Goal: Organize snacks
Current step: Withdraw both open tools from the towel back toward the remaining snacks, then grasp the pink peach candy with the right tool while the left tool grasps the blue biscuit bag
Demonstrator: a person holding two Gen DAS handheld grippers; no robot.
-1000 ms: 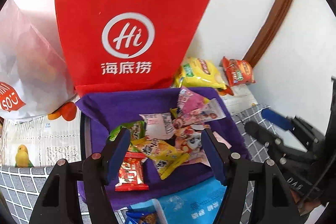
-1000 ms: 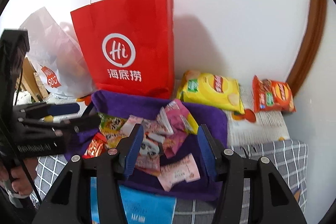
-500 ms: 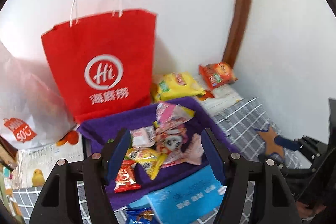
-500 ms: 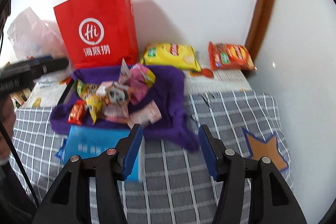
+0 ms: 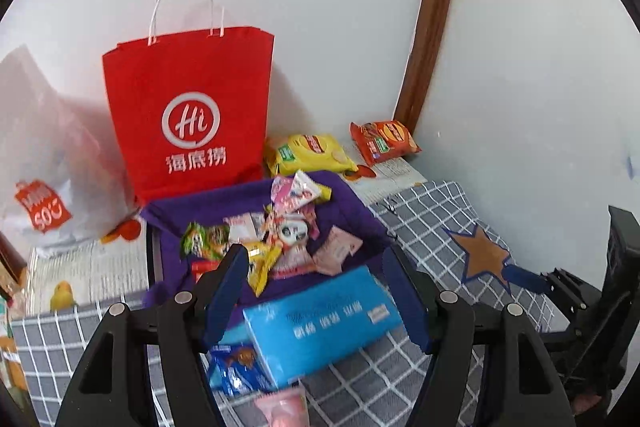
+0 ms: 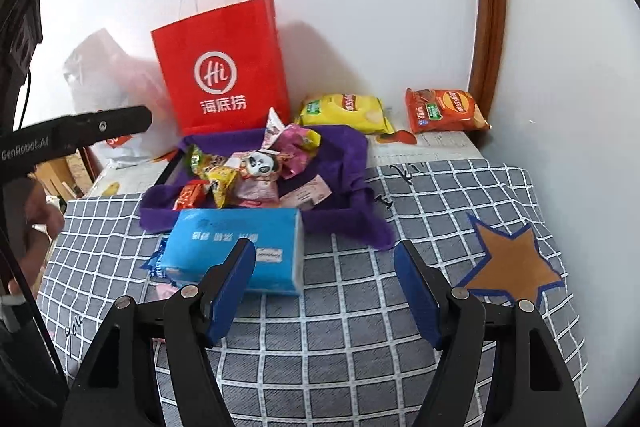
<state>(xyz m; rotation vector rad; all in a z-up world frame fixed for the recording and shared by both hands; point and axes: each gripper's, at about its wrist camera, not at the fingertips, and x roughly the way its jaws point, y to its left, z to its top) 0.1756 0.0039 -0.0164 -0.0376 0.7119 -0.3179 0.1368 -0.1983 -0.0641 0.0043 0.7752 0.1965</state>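
Note:
A pile of small snack packets (image 5: 280, 239) (image 6: 256, 171) lies on a purple cloth (image 5: 352, 211) (image 6: 352, 155) over a tray. A blue tissue pack (image 5: 320, 323) (image 6: 236, 247) rests in front of it, with a blue snack wrapper (image 5: 236, 367) beside it. A yellow chip bag (image 5: 308, 153) (image 6: 344, 109) and an orange chip bag (image 5: 384, 141) (image 6: 444, 111) lie by the wall. My left gripper (image 5: 316, 295) hangs open above the tissue pack, gripping nothing. My right gripper (image 6: 324, 291) hovers over the checked cloth with its jaws opening and nothing between them.
A red paper bag (image 5: 188, 119) (image 6: 224, 75) stands against the wall, a white plastic bag (image 5: 44, 163) to its left. A grey checked cloth (image 6: 360, 307) with an orange star patch (image 6: 512, 263) covers the table. A brown door frame (image 5: 432, 19) rises at the corner. A hand (image 6: 36, 223) shows at left.
Both grippers have pulled back from the snack pile, so the tissue pack and checked cloth now fill the foreground. The right gripper's jaws have spread wider.

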